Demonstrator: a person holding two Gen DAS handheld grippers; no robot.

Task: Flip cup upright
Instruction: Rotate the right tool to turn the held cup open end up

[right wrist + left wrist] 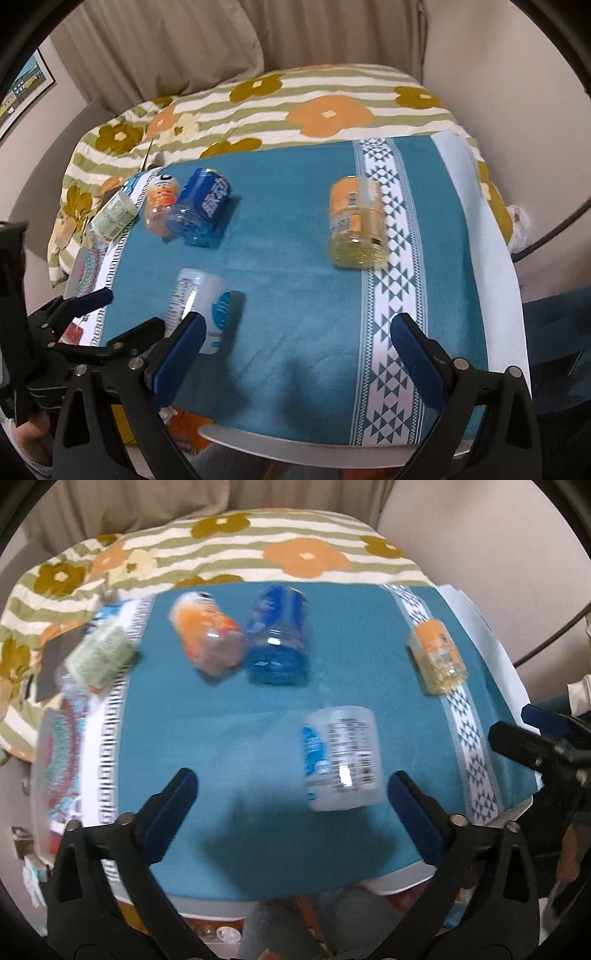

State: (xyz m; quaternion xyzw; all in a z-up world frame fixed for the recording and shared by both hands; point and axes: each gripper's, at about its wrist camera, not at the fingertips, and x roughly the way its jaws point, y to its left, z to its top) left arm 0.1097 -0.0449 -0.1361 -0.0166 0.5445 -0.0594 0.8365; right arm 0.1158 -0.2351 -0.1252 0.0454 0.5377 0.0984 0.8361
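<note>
Several cut-bottle cups stand upside down, bases up, on a teal cloth (236, 731). A white cup with a blue label (341, 758) is just ahead of my left gripper (291, 788), which is open and empty above the cloth. The same cup shows in the right wrist view (201, 308). A yellow cup with an orange label (356, 227) is ahead of my right gripper (297, 334), which is open and empty. It also shows in the left wrist view (437, 655). A blue cup (277, 638) and an orange cup (208, 635) touch at the far left.
A green cup (98, 657) sits at the cloth's left edge. A floral striped quilt (314, 107) lies behind the table. The white table edge (495, 258) runs along the right. The left gripper (92, 317) shows at the left of the right wrist view.
</note>
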